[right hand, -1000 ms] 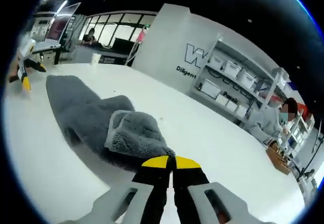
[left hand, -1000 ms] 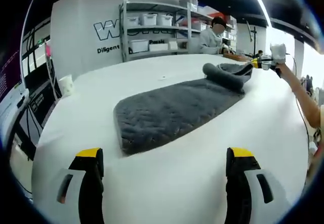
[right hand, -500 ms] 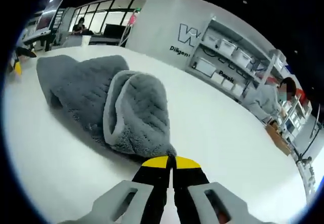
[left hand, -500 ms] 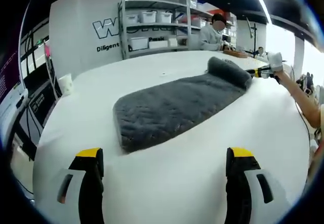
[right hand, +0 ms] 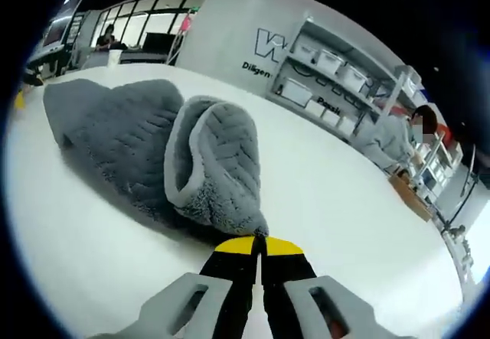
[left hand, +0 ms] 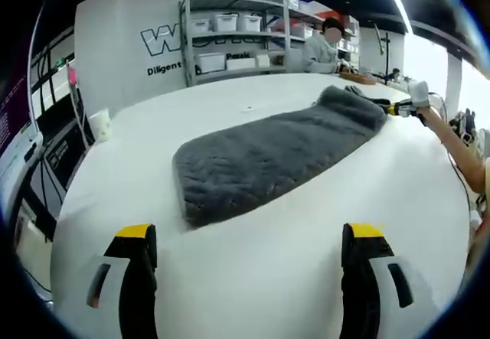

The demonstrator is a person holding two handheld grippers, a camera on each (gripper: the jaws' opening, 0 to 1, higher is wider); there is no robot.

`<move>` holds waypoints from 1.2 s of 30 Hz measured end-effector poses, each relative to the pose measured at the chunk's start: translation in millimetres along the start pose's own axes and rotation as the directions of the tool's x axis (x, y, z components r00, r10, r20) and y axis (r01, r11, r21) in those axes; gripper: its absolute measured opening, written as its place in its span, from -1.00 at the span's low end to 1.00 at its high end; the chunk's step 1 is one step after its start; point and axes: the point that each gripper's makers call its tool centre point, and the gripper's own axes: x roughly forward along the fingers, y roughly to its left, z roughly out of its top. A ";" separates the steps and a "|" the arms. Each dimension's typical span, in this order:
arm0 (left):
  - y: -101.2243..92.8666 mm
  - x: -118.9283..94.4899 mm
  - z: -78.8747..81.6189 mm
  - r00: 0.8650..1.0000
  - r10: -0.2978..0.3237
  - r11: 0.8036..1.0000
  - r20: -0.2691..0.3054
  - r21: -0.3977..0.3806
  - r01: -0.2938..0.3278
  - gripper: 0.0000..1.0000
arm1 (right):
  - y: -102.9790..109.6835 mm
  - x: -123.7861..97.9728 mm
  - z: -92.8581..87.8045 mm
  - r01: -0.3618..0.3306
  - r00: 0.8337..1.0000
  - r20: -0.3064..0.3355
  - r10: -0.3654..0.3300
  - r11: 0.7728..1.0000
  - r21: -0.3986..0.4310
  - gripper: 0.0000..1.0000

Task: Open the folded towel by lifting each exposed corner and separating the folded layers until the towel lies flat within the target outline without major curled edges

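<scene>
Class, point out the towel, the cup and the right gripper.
towel (left hand: 264, 159): left gripper view, its flat middle.
cup (left hand: 100, 125): left gripper view, its side.
right gripper (right hand: 258, 242): right gripper view, its yellow tips.

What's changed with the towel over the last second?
The right gripper, shut on the towel corner, has drawn the folded flap outward, so the rolled far end has flattened from a raised hump. The left gripper stays open, hovering over the table; the towel's near end hasn't moved.

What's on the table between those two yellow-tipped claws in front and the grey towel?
Nothing. In the left gripper view, only bare white table separates the open left gripper from the near edge of the grey towel.
</scene>
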 end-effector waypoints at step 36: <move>-9.7 0.4 -0.9 0.999 -0.039 0.999 -0.004 -0.004 0.039 0.96 | -10.9 -23.2 -7.3 0.048 0.998 0.046 -0.053 0.994 0.098 -0.65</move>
